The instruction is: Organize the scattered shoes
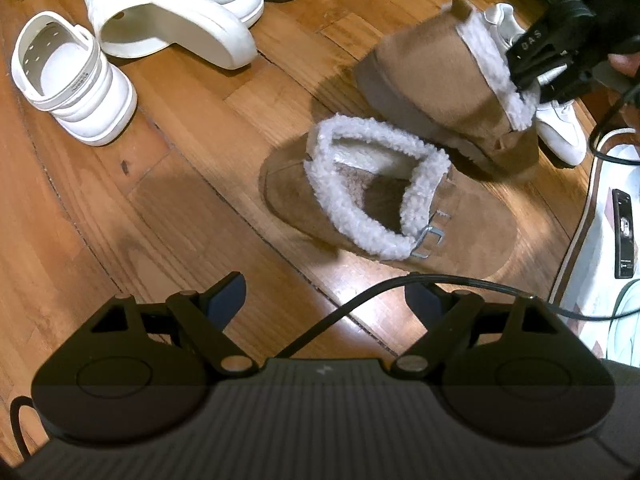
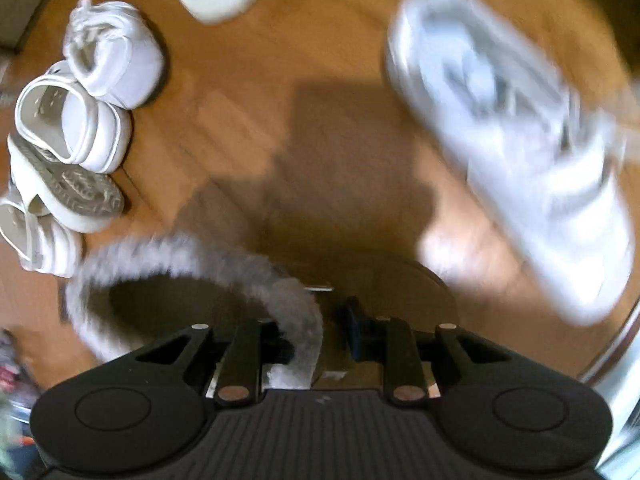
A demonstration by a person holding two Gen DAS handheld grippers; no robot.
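Suede and fleece, the clog (image 1: 448, 92) looks light and floppy, so I have my right gripper (image 1: 532, 72) pinching its fluffy collar, lifted beside its mate (image 1: 384, 204) on the floor (image 1: 192, 184), my left gripper (image 1: 324, 300) spread empty.

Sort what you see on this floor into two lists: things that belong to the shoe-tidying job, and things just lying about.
Job:
tan fleece-lined slipper on the floor
its mate, gripped at the fleece collar by the right hand-held gripper
white clogs
white sneaker

Lying about:
black cable
remote
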